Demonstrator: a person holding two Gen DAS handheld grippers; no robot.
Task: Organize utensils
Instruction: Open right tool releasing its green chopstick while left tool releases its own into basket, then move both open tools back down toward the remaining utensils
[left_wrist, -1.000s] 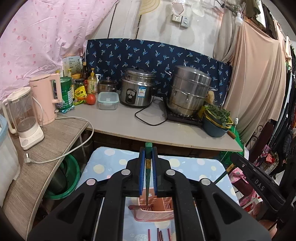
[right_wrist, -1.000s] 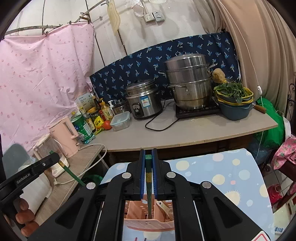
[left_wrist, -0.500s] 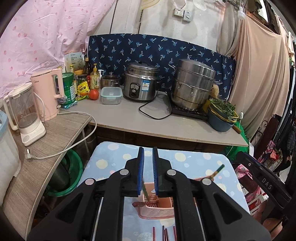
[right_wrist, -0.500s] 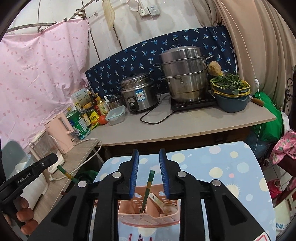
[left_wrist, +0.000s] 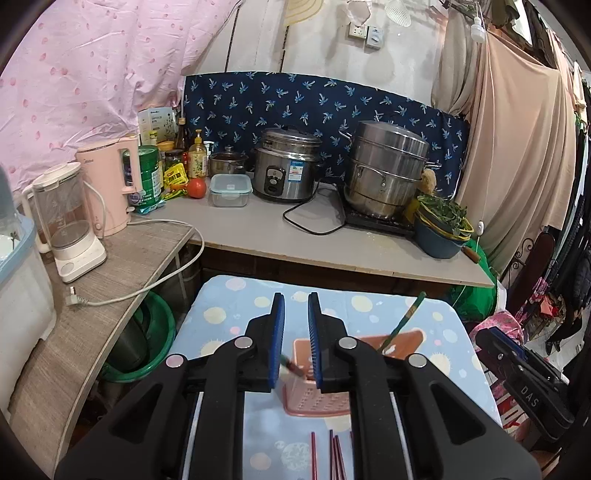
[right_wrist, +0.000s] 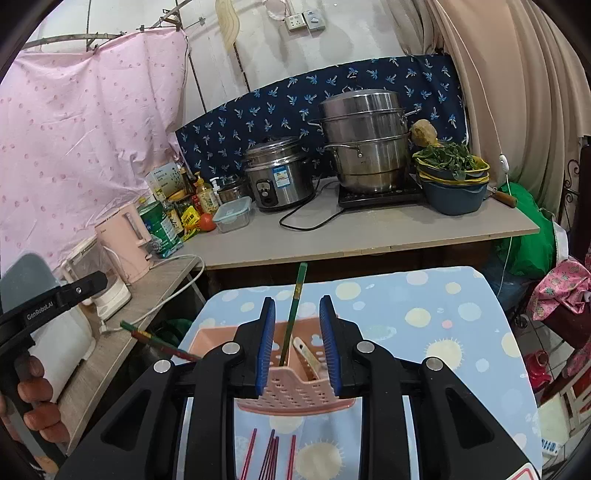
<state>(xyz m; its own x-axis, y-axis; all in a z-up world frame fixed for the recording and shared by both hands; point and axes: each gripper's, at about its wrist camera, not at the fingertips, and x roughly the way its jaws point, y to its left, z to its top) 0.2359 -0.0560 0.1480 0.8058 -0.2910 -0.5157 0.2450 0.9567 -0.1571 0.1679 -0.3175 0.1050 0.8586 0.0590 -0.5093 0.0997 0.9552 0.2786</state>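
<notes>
Both grippers, left (left_wrist: 296, 341) & right (right_wrist: 297, 345), released, jaws just opened. Chopsticks (right_wrist: 293, 314) lean in the basket (right_wrist: 291, 391). More sticks (right_wrist: 271, 456) at 6 o'clock: light, stiff, slick; pinch mid-shaft.

basket (right_wrist: 295, 391): pink plastic, perforated, matt
steamer pot (left_wrist: 386, 170), behind basket: steel, looking glossy
rice cooker (left_wrist: 286, 166), left of pot: brushed metal
tablecloth (right_wrist: 424, 332), under basket: smooth, showing dots
curtain (right_wrist: 81, 140), far left of pot: pink cloth, hanging creased
gripper pads (right_wrist: 265, 347): blue, ribbed
</notes>
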